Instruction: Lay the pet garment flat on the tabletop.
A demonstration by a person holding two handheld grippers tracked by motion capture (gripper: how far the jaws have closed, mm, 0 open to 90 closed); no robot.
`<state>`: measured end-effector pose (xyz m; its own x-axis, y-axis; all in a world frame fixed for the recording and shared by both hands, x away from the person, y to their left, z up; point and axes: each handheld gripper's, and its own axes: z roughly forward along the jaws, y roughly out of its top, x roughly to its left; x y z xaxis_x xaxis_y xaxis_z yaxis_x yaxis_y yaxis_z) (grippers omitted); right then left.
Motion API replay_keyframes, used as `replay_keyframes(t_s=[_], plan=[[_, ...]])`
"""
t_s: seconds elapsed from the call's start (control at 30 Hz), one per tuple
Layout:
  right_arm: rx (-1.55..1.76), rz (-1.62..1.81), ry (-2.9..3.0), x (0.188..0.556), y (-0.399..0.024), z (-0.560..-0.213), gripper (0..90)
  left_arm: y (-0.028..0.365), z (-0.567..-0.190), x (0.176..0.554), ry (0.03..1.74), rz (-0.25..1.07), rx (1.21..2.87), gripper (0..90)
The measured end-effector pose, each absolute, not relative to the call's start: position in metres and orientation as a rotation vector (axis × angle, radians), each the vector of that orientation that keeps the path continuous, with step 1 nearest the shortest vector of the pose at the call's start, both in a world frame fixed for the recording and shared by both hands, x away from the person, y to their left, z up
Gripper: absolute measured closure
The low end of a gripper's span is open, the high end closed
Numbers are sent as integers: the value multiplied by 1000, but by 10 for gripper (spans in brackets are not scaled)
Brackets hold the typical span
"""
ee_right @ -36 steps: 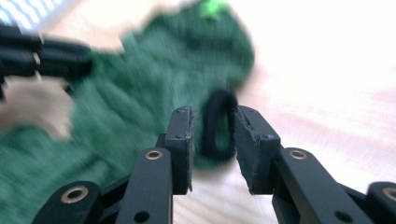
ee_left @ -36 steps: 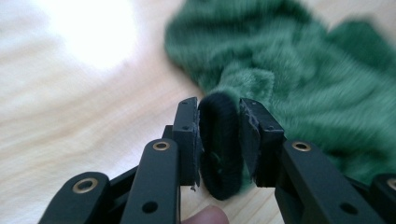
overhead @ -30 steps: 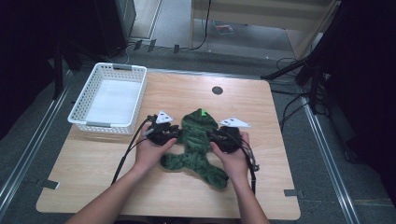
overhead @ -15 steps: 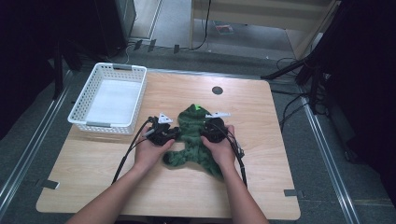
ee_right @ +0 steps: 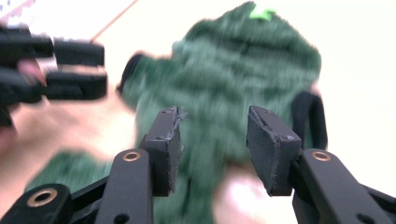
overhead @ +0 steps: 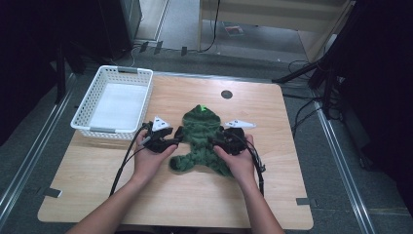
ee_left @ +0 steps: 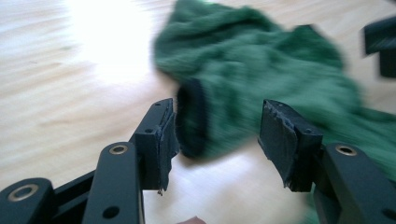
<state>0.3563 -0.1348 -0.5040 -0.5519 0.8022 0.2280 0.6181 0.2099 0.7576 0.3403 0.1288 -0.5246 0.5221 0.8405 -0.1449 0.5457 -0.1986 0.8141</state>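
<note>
Both hands rest low on the wooden table (overhead: 146, 195), forearms reaching in from the near edge. The left gripper (ee_left: 217, 128) and right gripper (ee_right: 212, 135) have just been opening — jaws apart, gripping nothing — at either sleeve of the green garment (overhead: 202, 141), which lies mid-table, seemingly partly folded. The white basket (overhead: 114, 129) beyond stands empty — stowing probably remains.
</note>
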Motion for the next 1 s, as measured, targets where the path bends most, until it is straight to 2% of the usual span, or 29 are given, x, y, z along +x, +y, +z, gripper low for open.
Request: replay_keyframes(t_s=[0.1, 0.3, 0.37, 0.43, 0.5, 0.57, 0.67, 0.8, 0.9, 0.97, 1.0], plan=[[1351, 1197, 2305, 342, -140, -512, 551, 118, -524, 327, 1089, 343, 1913, 470], [1422, 1202, 2335, 337, -140, -533, 559, 84, -539, 322, 1019, 288, 2023, 491], [1396, 1173, 2345, 336, -134, -536, 576, 79, -542, 321, 1026, 322, 2048, 499], [1370, 1120, 2335, 335, -129, -540, 646, 77, -544, 323, 1065, 354, 2048, 531], [1358, 1118, 2311, 334, -128, -542, 745, 78, -544, 324, 1085, 368, 2036, 623], [1359, 1093, 2312, 333, -127, -541, 822, 77, -543, 322, 1042, 388, 2065, 784], [1338, 1102, 2267, 331, -131, -536, 861, 79, -540, 319, 1007, 451, 2095, 877], [1310, 1068, 2225, 329, -139, -529, 878, 91, -541, 324, 1050, 457, 2057, 894], [1302, 1054, 2266, 329, -138, -536, 870, 95, -544, 327, 1062, 442, 2052, 889], [1273, 1073, 2268, 328, -137, -538, 817, 97, -541, 325, 1054, 416, 2014, 844], [1263, 1104, 2258, 327, -138, -535, 737, 99, -539, 324, 1053, 414, 1997, 765]])
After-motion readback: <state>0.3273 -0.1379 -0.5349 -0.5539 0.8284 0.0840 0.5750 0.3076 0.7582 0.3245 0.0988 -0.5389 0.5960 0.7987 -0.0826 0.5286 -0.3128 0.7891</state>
